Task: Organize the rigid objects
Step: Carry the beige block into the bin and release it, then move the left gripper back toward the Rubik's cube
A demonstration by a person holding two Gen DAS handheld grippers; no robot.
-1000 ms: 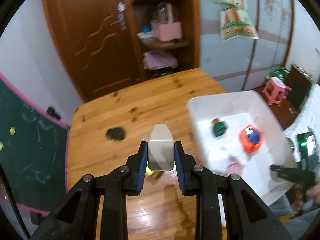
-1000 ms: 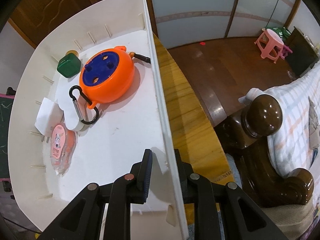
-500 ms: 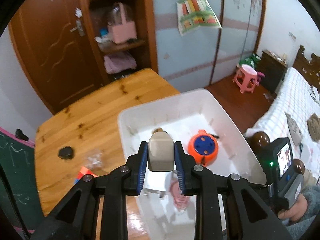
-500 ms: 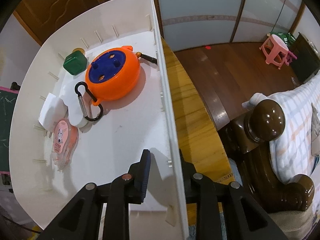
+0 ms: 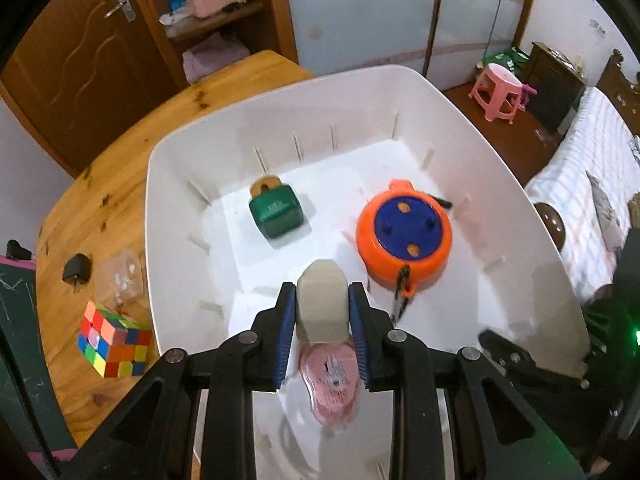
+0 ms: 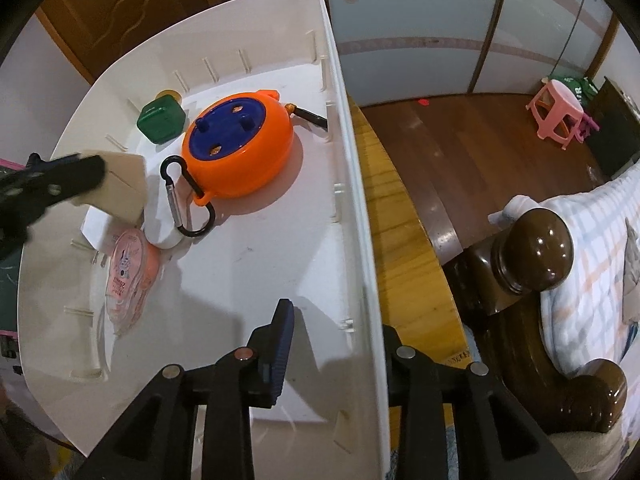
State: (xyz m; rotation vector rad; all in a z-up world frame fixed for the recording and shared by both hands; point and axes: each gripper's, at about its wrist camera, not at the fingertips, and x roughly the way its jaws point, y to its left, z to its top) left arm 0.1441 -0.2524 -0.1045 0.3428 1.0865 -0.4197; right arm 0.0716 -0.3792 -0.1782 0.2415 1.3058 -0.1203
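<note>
left gripper [image 5: 322, 316]: clamped on the beige block [image 5: 322, 306], over the bin [image 5: 500, 168]
right gripper [image 6: 334, 344]: jaws just been opening, straddling the bin's right wall, not pinching it
tip: lower into a free spot near the pink case [image 5: 332, 376], then let go

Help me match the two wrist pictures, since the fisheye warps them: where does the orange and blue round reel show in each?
Left wrist: the orange reel lies right of centre, inside the white bin, beyond the left gripper that holds a beige block.
Right wrist: the reel lies upper left of centre, near the bin's right wall.
Shared landmark: the green box beside the reel.
</note>
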